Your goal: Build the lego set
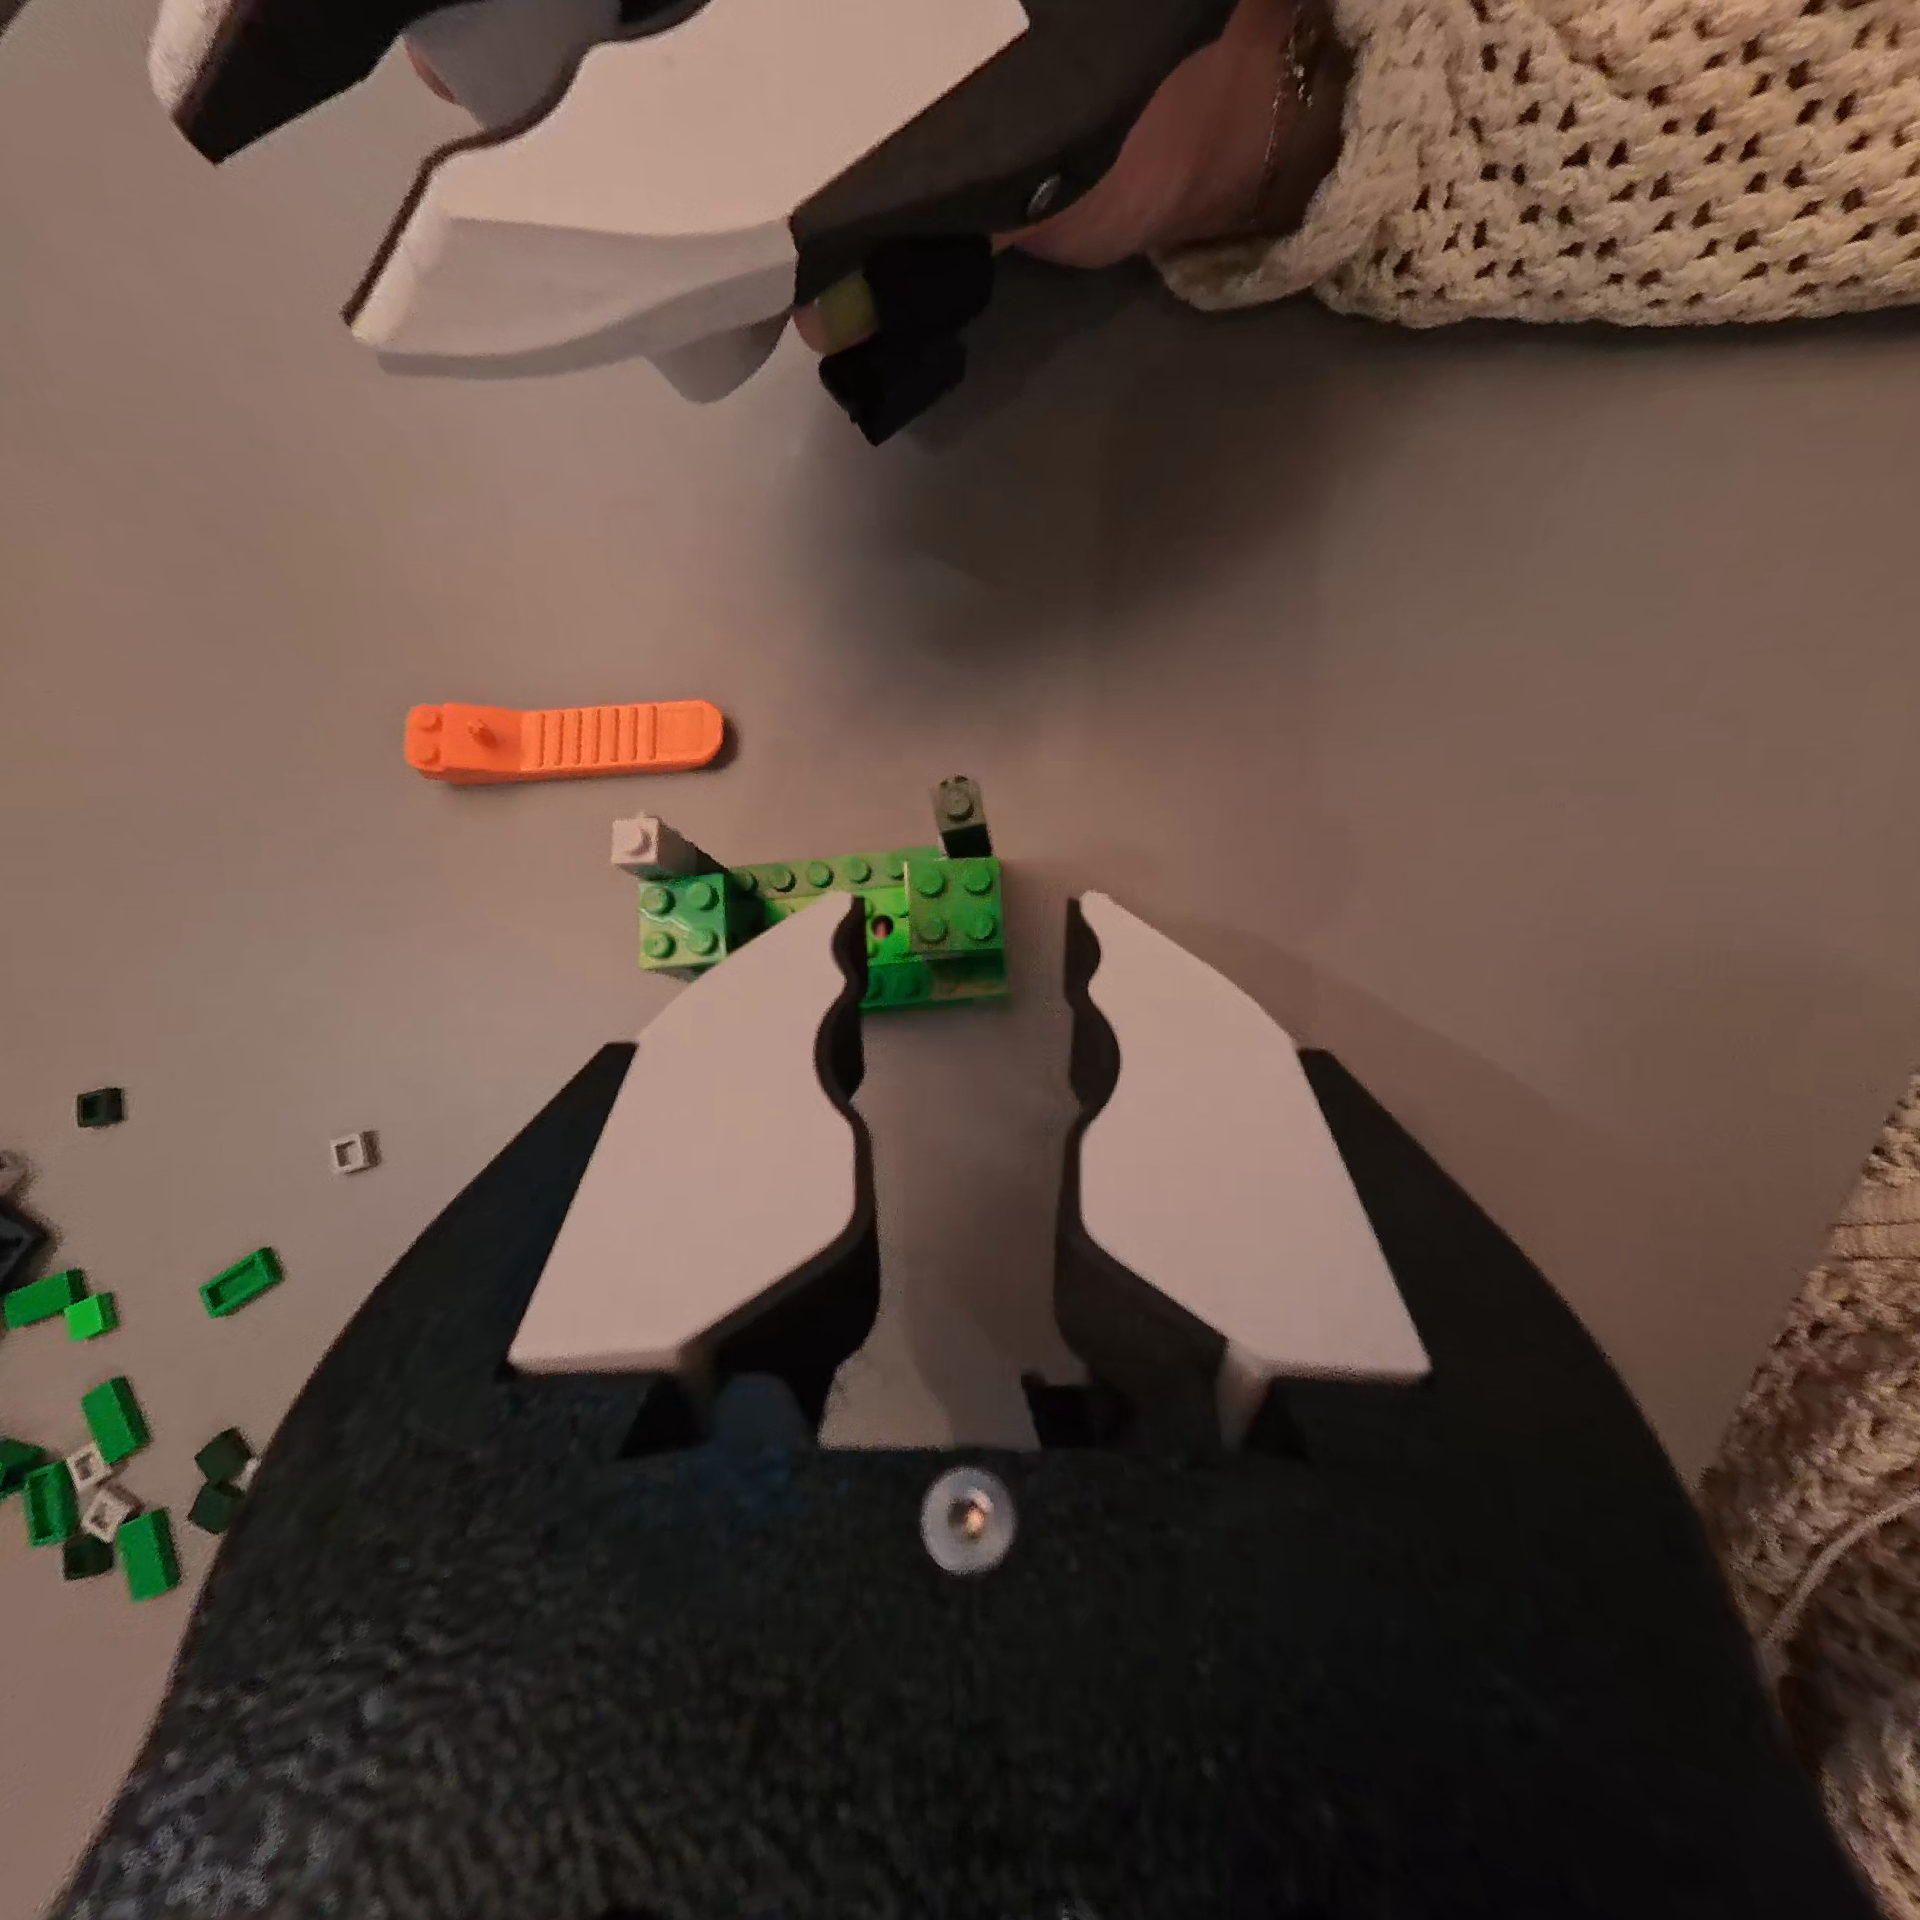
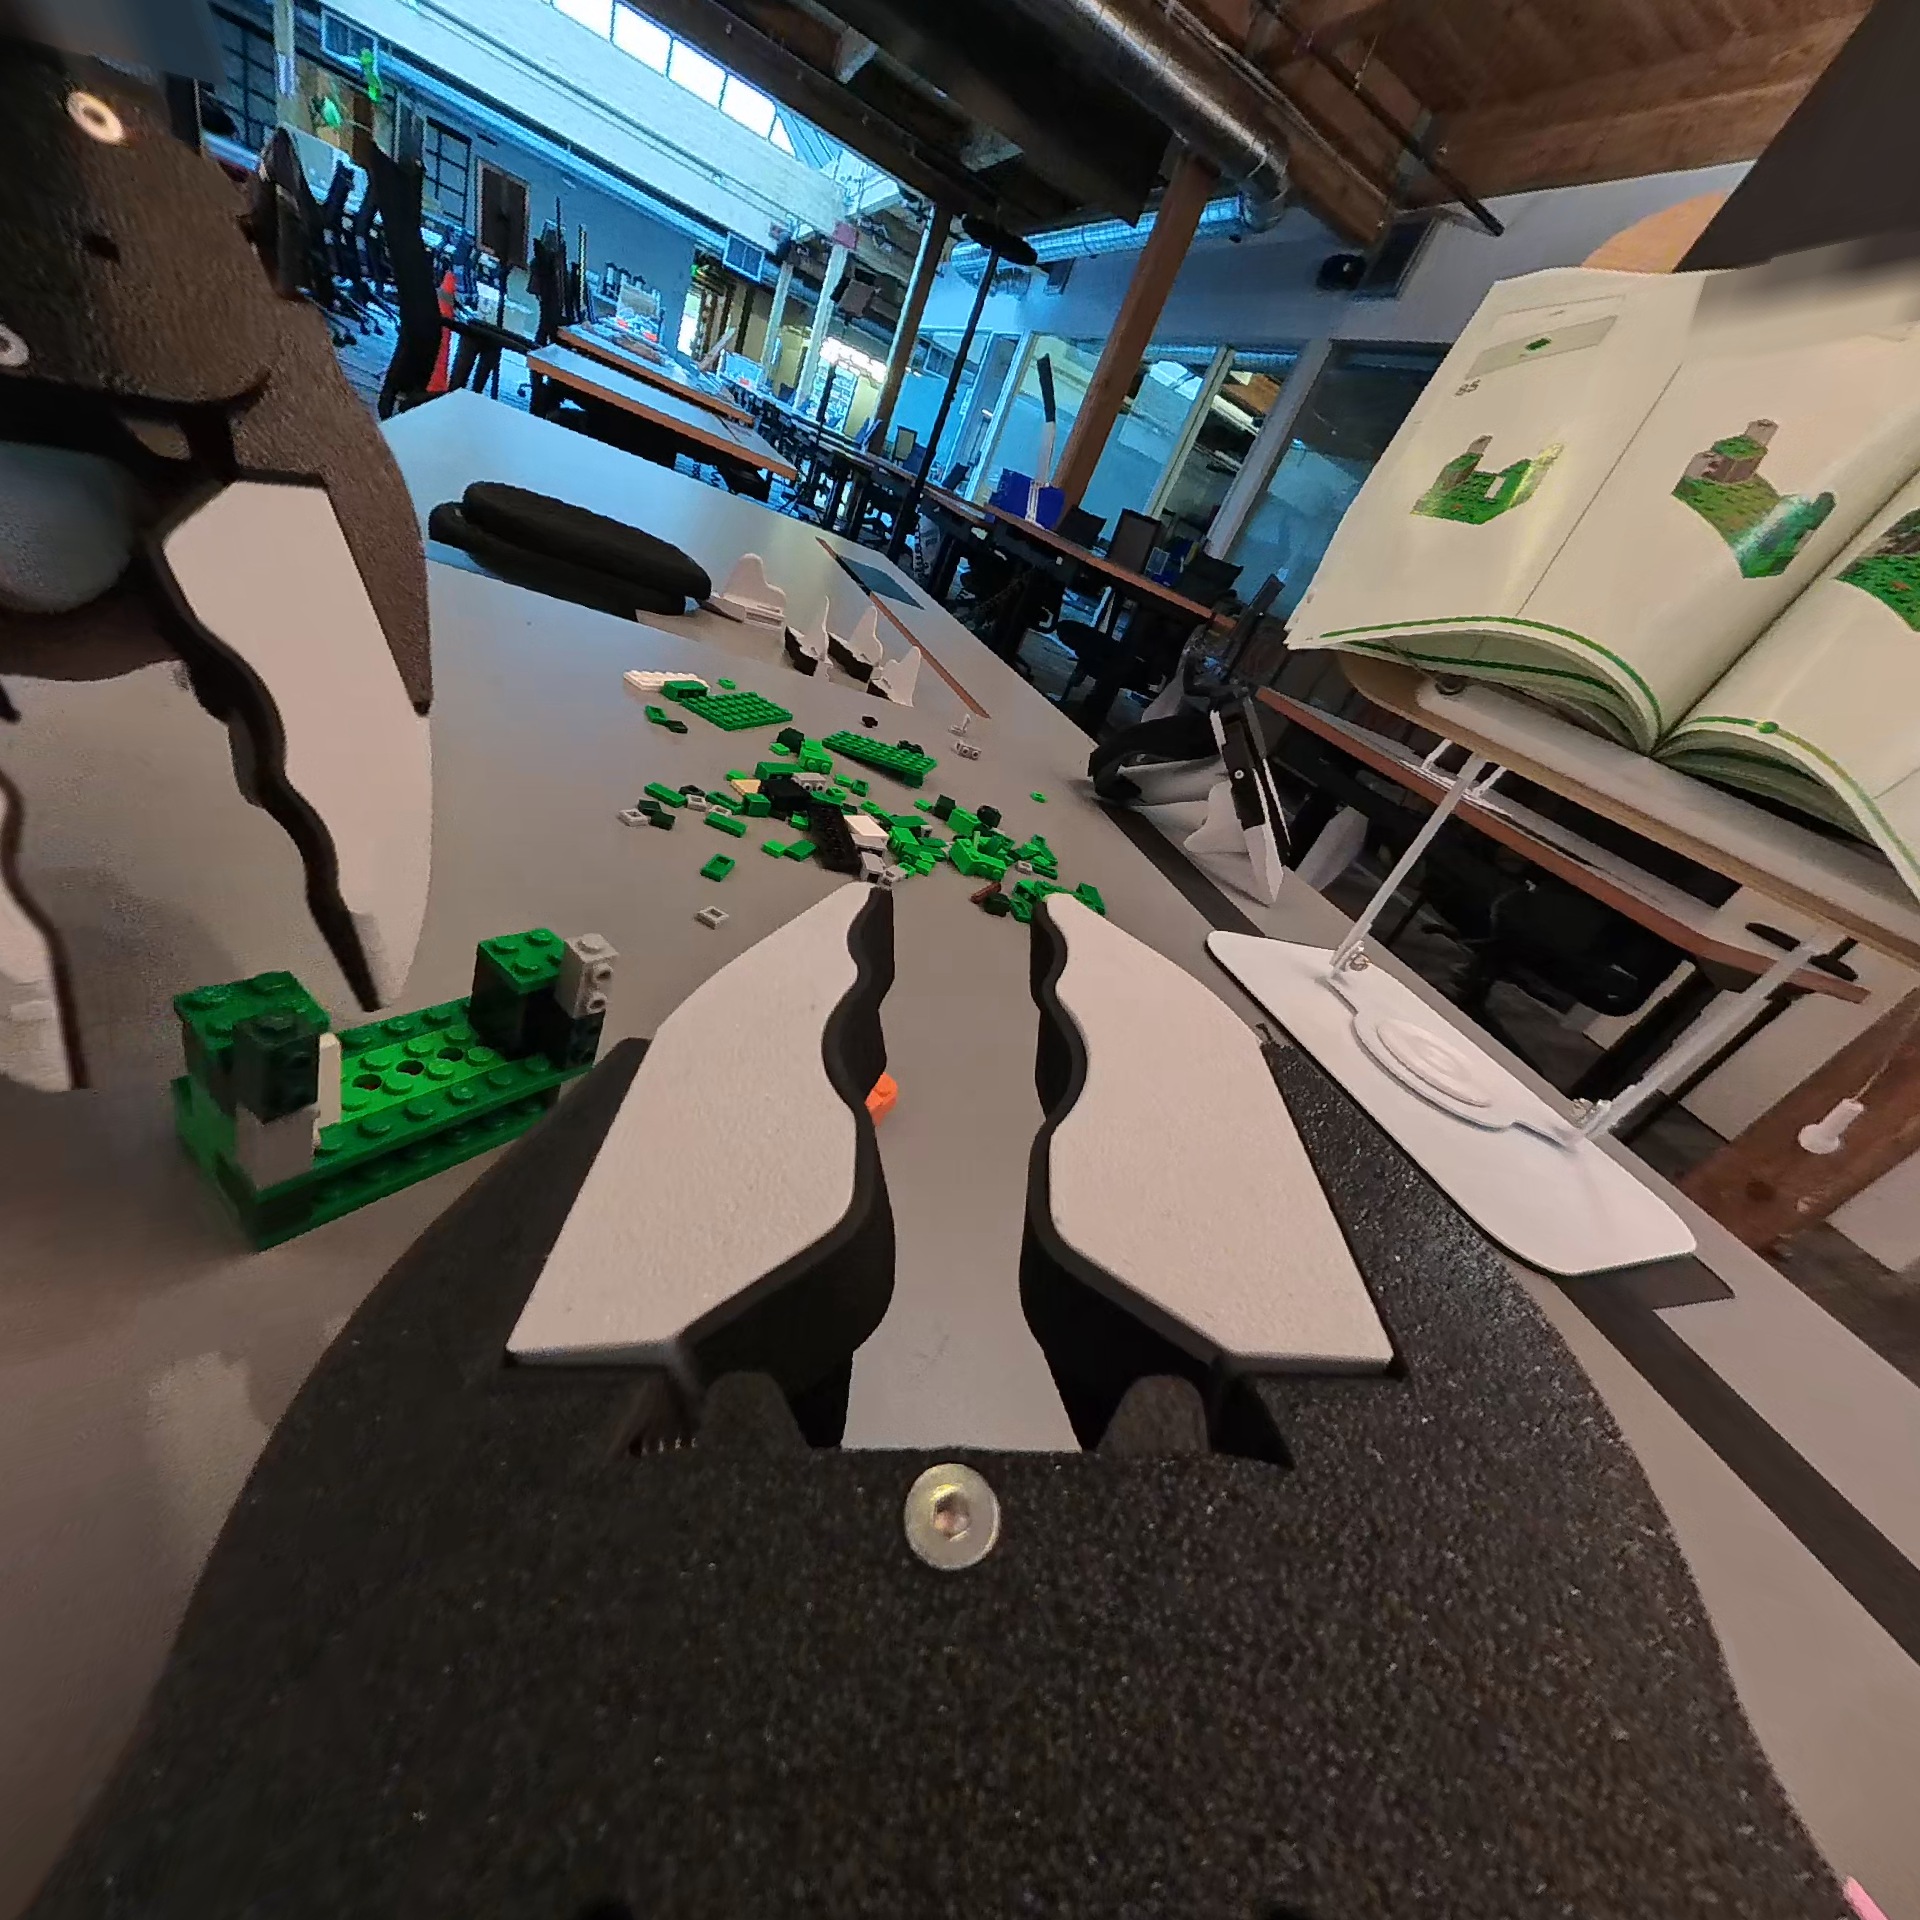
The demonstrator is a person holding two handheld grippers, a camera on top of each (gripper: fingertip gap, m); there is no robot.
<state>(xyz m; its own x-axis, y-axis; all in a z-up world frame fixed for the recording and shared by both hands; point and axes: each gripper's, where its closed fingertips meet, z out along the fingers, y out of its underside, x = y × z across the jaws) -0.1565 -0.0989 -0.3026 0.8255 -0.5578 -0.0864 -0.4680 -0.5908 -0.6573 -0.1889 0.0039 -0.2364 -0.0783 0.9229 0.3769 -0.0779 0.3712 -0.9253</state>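
Note:
A partly built green lego model (image 1: 831, 914) sits on the grey table (image 1: 1351, 675), with a grey post (image 1: 649, 844) at one end and a dark green post (image 1: 961, 816) at the other. My left gripper (image 1: 966, 909) is open, and the dark-post end of the model lies between its fingers, with a gap on the right side. My right gripper (image 2: 961, 902) is open and empty, low over the table beside the model (image 2: 384, 1070). It also shows in the left wrist view (image 1: 270, 208), held by a hand. The left gripper (image 2: 208, 1018) shows at the left of the right wrist view.
An orange brick separator (image 1: 561, 738) lies beyond the model. Loose green, white and black pieces (image 2: 831, 800) are scattered farther along the table, and some show in the left wrist view (image 1: 104, 1455). An open instruction book (image 2: 1662, 499) rests on a white stand (image 2: 1455, 1122) at the right edge. A black case (image 2: 561, 551) lies at the back.

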